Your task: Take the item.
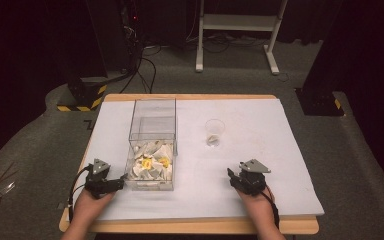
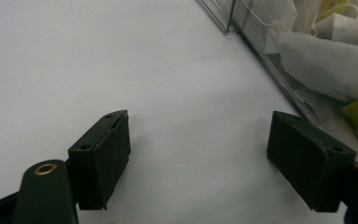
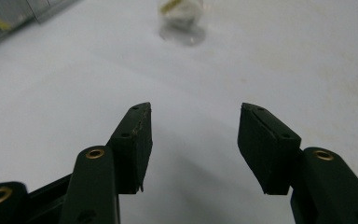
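White sheet covers the desk (image 1: 260, 150). On it, left of the middle, stands a clear box (image 1: 152, 145); its near half holds white tea bags (image 1: 150, 165) with yellow tags. A small clear cup (image 1: 214, 132), something pale at its bottom, stands right of the box. Left gripper (image 1: 121, 184) is just beside the box's near left corner, jaws wide apart and empty. Right gripper (image 1: 231, 176) rests near the desk's near edge, jaws also apart, empty.
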Demonstrator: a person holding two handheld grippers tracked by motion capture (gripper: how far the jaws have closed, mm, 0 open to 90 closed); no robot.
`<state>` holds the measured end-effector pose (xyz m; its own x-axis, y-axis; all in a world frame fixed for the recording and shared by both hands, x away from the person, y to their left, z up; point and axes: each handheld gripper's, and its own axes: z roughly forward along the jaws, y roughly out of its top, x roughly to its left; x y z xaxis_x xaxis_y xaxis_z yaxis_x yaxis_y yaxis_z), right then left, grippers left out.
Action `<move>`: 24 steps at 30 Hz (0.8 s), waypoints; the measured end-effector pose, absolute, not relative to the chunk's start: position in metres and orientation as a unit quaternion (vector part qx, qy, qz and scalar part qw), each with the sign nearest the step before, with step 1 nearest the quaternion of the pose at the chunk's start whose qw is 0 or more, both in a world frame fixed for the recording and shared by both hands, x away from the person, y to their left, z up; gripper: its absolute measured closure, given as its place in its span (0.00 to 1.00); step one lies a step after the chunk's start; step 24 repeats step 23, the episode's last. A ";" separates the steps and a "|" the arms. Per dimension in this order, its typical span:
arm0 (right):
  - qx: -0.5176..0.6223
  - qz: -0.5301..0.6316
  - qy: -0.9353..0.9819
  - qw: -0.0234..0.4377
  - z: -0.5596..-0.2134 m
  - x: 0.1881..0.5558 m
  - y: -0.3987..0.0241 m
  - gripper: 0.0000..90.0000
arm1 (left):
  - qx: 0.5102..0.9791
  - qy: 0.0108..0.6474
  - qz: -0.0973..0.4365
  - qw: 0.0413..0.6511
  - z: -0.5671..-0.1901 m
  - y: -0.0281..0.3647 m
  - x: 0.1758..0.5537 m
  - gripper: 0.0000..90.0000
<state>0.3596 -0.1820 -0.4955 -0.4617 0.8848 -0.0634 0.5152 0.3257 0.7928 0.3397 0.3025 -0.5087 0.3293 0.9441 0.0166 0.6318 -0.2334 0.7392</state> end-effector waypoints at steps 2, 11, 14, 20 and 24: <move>0.459 0.353 0.776 0.252 -0.500 0.355 -0.190 0.49 | 0.747 0.528 0.239 0.326 -0.509 0.302 0.340 0.24; 0.478 0.333 0.783 0.218 -0.504 0.355 -0.199 0.34 | 0.748 0.527 0.240 0.325 -0.509 0.303 0.340 0.24; 0.482 0.335 0.781 0.215 -0.504 0.355 -0.200 0.35 | 0.748 0.527 0.240 0.325 -0.509 0.303 0.340 0.24; 0.480 0.334 0.782 0.216 -0.504 0.355 -0.200 0.35 | 0.746 0.528 0.241 0.326 -0.509 0.302 0.340 0.24; 0.481 0.334 0.782 0.215 -0.504 0.355 -0.200 0.33 | 0.746 0.528 0.241 0.326 -0.509 0.302 0.340 0.24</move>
